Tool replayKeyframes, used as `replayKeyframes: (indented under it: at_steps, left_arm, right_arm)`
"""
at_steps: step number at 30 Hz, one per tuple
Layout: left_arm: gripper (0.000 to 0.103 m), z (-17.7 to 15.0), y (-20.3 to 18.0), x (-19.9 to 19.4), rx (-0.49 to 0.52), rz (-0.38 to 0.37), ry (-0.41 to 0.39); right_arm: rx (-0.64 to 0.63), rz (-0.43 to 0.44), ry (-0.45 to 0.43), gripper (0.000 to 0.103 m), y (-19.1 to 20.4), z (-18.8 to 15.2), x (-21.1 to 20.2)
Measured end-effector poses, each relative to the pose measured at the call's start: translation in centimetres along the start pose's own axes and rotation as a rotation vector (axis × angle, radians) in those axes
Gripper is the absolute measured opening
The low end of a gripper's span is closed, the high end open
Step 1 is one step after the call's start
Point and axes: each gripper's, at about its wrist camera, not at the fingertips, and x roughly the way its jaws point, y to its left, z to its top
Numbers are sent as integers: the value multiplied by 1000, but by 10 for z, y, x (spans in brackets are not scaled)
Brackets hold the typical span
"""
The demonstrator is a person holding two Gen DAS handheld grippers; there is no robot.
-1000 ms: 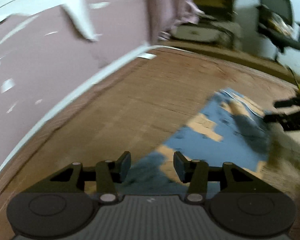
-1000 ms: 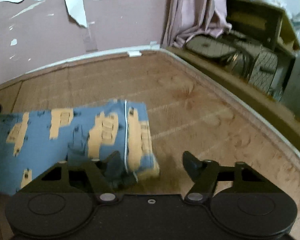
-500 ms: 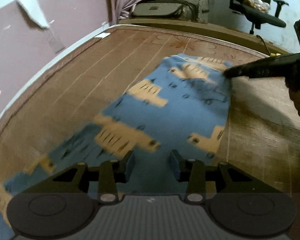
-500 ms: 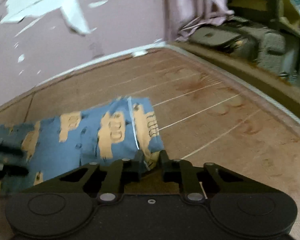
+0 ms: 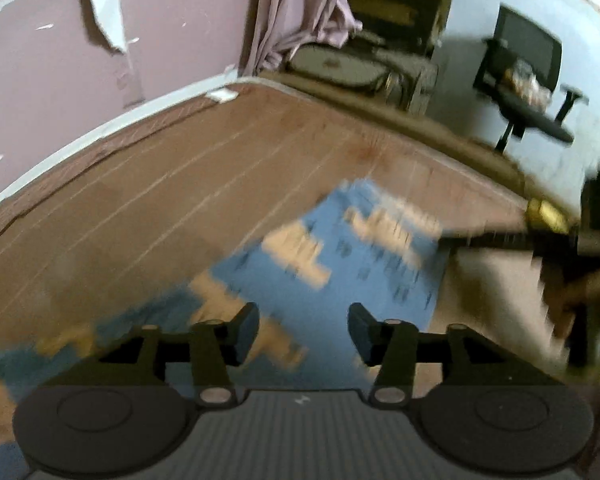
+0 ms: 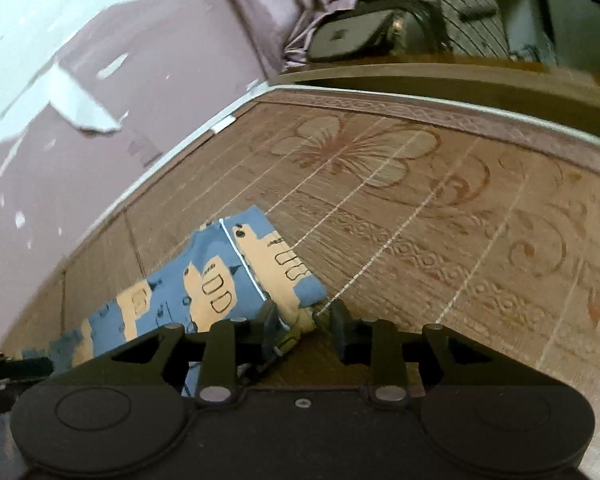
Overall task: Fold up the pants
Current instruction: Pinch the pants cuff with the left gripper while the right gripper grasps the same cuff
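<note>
Pants (image 6: 220, 280) lie partly folded on the bed (image 6: 420, 220), lower left, more folding left; my left gripper (image 5: 303, 326) has just opened empty, my right gripper (image 6: 302, 322) has just loosened around their corner.

The left gripper (image 5: 303, 330) points downward, its fingers (image 5: 246, 330) spread with nothing pressed between them, its jaws having just widened. The right gripper (image 6: 304, 330), rolled sideways, has just parted its narrow-set fingers (image 6: 342, 330).
</note>
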Motion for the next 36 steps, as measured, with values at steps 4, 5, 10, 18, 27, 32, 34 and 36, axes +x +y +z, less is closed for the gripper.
replayKeyframes:
  at_steps: [4, 5, 10, 18, 27, 32, 34, 36]
  left_arm:
    - [62, 49, -16, 35, -34, -92, 3]
    - [61, 58, -21, 47, -36, -111, 15]
    - [53, 97, -39, 106, -70, -172, 111]
    - [53, 128, -53, 155, -147, -193, 331]
    - [59, 142, -60, 170, -121, -99, 458]
    - [56, 146, -63, 162, -87, -46, 477]
    - [39, 144, -65, 162, -59, -29, 487]
    - [17, 141, -66, 164, -45, -36, 506]
  right_arm:
    - [-39, -3, -12, 20, 6, -4, 4]
    - [-32, 6, -12, 19, 7, -5, 5]
    - [43, 17, -39, 14, 2, -4, 2]
    - [-437, -55, -238, 12, 70, -21, -22]
    - [-764, -69, -240, 12, 112, -53, -9]
    - [-864, -80, -236, 12, 121, -67, -5]
    - [-883, -81, -235, 12, 124, -70, -5]
    - [-894, -82, -236, 12, 126, -72, -5]
